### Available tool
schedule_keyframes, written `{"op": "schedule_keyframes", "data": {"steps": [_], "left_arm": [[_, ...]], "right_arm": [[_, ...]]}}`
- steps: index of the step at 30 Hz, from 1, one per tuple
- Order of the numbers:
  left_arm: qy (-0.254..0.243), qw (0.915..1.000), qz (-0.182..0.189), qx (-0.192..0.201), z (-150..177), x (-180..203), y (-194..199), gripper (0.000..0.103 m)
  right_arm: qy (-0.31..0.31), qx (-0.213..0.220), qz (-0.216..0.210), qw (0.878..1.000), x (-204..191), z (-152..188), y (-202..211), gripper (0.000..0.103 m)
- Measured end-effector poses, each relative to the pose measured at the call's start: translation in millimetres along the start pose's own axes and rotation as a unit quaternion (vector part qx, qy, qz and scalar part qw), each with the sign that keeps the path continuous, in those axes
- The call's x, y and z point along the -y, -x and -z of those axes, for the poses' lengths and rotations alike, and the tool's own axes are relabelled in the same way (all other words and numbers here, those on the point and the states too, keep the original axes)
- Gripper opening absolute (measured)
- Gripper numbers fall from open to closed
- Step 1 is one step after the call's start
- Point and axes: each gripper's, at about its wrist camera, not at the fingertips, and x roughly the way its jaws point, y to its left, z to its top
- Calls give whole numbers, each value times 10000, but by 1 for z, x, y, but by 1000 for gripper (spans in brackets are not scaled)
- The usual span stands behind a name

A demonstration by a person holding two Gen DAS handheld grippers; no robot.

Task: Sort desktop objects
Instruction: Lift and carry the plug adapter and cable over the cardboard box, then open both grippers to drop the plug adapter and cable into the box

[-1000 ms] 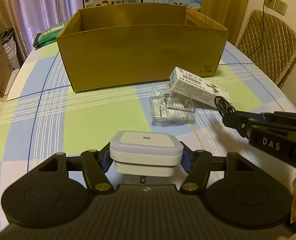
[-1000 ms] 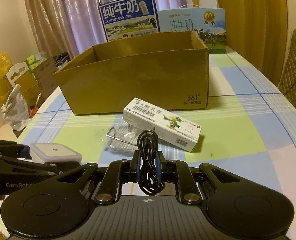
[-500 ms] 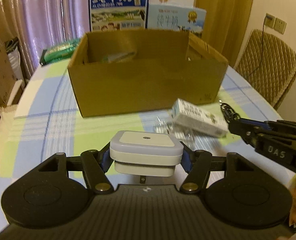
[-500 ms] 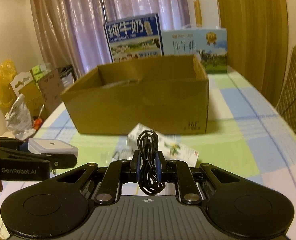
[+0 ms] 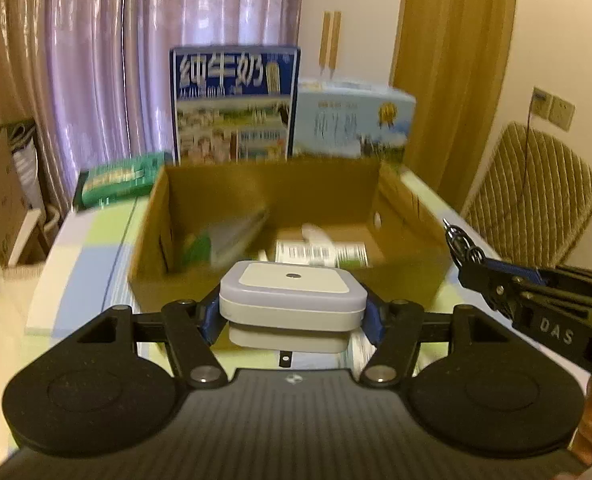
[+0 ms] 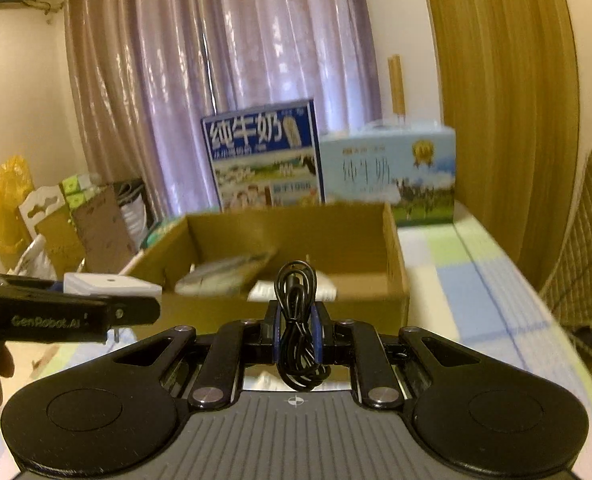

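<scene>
Left tongs (image 5: 292, 312), marked "GenRobot.AI", clamp a white plug-in night light (image 5: 293, 296); right tongs (image 6: 296, 334), marked "DAS", pinch a coiled black cable (image 6: 296, 320). Both hang just short of the open cardboard box (image 5: 408, 208) on the table (image 6: 476, 280), with "纯牛奶" milk cartons (image 6: 264, 156) beyond.

Home dining room: curtains (image 6: 216, 80), checked tablecloth (image 6: 476, 280), milk cartons (image 6: 262, 156)

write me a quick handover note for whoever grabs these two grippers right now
Left gripper: shut on the white plug-in night light, held in front of the cardboard box, near its front wall.
Right gripper: shut on the coiled black cable, also facing the open box.
Done: a few items, among them a labelled packet, already lie in the box; blur hides details.
Left: carry both over the rim and release them inside. Anything on the table below the grippers is out of view; check there.
</scene>
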Motion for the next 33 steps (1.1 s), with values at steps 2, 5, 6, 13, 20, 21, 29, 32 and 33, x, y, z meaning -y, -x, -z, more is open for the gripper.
{"op": "schedule_keyframes", "data": {"steps": [2,5,6,13,20,21,29,32,33], "left_arm": [[32,10000,-19,79,-15,-5,-8,61],[118,9998,-33,144,-34,-13,-25,61],[157,9997,-25,162,-39,-15,-30,61],[284,9991,6,308,-61,-31,-73,61],[398,9990,87,180,-57,-36,-105,61],[417,9990,92,156,-56,-37,-109,61],[606,9980,25,152,-50,-50,-112,73],[681,9976,8,130,-47,-54,-108,73],[694,9975,21,127,-46,-55,-106,73]], "right_arm": [[7,87,-7,10000,1,-13,-8,12],[57,182,-37,9998,0,-28,-23,12],[74,204,-49,9998,0,-34,-29,12],[-73,154,-16,9999,10,-59,-86,12],[-272,-121,-42,9995,17,-58,-124,12],[-321,-145,-51,9994,18,-57,-126,12],[-600,-337,-139,9975,28,-52,-139,12],[-719,-350,-299,9964,30,-51,-140,12],[-763,-329,-387,9958,30,-50,-141,13]]}}
